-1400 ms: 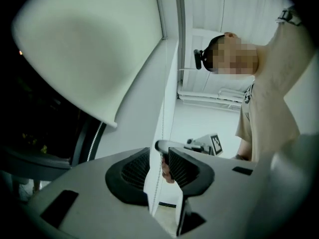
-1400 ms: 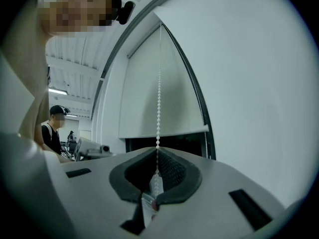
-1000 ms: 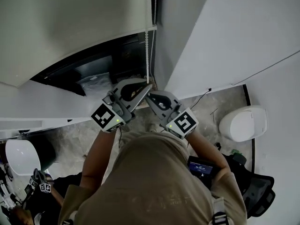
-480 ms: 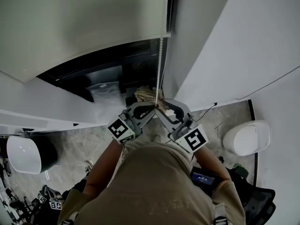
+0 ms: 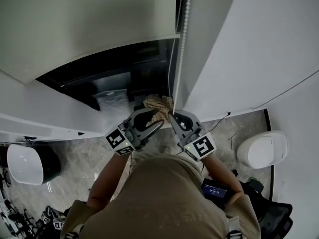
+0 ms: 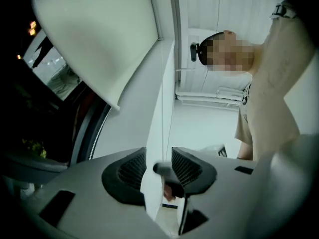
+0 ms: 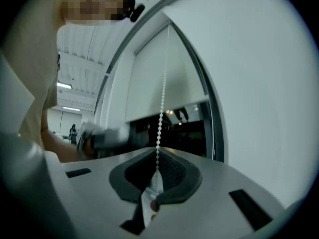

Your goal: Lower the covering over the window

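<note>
Between right tongs, bead chain

Blind above the window; bead chain down the blind's right edge, left of the wall; plastic bag in the window opening, floor below

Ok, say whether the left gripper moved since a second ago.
Yes: the left gripper slid off the brown bundle toward the person; its jaws just opened, cord between, ungripped.
</note>
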Demonstrator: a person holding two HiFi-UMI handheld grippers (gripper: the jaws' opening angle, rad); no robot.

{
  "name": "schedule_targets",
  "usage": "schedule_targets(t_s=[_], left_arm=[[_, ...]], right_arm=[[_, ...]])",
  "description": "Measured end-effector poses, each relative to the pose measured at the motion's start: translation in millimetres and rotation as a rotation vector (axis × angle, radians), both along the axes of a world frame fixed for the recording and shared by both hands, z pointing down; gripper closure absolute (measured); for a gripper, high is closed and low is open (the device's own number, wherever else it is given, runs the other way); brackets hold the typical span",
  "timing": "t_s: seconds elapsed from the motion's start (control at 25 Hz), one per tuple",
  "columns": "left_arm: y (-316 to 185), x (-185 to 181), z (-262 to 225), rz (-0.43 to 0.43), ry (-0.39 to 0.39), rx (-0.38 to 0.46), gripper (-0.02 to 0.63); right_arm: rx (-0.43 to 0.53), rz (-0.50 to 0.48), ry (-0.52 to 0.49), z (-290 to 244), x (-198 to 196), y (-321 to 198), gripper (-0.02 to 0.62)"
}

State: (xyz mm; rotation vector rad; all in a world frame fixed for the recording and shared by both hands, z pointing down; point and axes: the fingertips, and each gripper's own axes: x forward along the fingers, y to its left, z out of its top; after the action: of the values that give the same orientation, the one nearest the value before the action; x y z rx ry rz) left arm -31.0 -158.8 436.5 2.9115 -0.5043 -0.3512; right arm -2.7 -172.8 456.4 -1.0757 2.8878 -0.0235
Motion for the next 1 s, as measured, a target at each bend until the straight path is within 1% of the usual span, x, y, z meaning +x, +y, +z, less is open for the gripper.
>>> schedule_targets(t_s=[0.08,0.12,0.2,0.28,0.32,0.36,0.4,0.48,0.56,0.6,0.64,0.68,0.8,0.88,0.92,0.96,1.0], left_arm=[[-7.6,2.6,-26.2,-0.004,-0.011,0.068,0.454],[-9.3,9.3,-37.7,0.006,-0.03,0.107,0.453],[-11.4,26.0,-52.3,0.032,-0.071,0.163,0.449],[-14.3,38.3,-53.0,0.04,-0.094,0.17,0.449],[-16.3,41.9,-49.1,0.032,-0.101,0.16,0.462],[-18.2,43.7,-44.3,0.019,-0.105,0.149,0.559],[-19.9,43.7,-40.4,0.003,-0.104,0.142,0.583],[-25.9,39.0,-36.2,-0.06,-0.125,0.159,0.586],[-35.5,30.1,-32.8,-0.146,-0.165,0.183,0.588],[-38.4,26.3,-30.6,-0.171,-0.178,0.187,0.588],[-38.8,24.7,-28.2,-0.18,-0.187,0.192,0.588],[-36.2,25.6,-25.3,-0.173,-0.197,0.198,0.588],[-17.6,40.3,-7.7,-0.1,-0.251,0.21,0.589],[-5.3,51.8,9.2,-0.05,-0.275,0.193,0.589],[-0.9,55.5,16.6,-0.034,-0.273,0.178,0.589],[2.2,57.2,22.2,-0.024,-0.262,0.16,0.589],[4.3,57.2,25.8,-0.02,-0.248,0.141,0.589]], right_arm=[[-0.066,-0.027,0.027,29.2,-3.7,5.3,0.58],[-0.076,-0.032,0.029,33.3,-3.8,7.2,0.58],[-0.062,-0.03,0.036,30.2,-3.7,7.0,0.58],[-0.058,-0.031,0.035,28.1,-5.2,7.5,0.58],[-0.059,-0.036,0.031,27.8,-6.0,9.4,0.579],[-0.051,-0.044,0.031,25.9,-6.8,12.1,0.58],[-0.035,-0.054,0.039,23.2,-7.1,14.9,0.578],[0.004,-0.068,0.055,17.3,-4.8,18.2,0.578],[0.028,-0.05,0.021,6.0,5.0,15.3,0.574],[0.037,-0.034,-0.009,-2.1,11.9,12.6,0.553],[0.051,-0.023,-0.035,-11.0,18.6,10.2,0.513],[0.07,-0.019,-0.053,-20.5,23.5,8.5,0.494],[0.134,-0.04,-0.093,-51.7,20.3,8.4,0.489],[0.158,-0.043,-0.097,-63.0,10.8,7.4,0.489],[0.161,-0.026,-0.091,-64.1,7.7,5.1,0.491],[0.156,0.0,-0.086,-62.9,6.4,1.9,0.513],[0.142,0.023,-0.085,-60.7,6.6,-1.1,0.568]])
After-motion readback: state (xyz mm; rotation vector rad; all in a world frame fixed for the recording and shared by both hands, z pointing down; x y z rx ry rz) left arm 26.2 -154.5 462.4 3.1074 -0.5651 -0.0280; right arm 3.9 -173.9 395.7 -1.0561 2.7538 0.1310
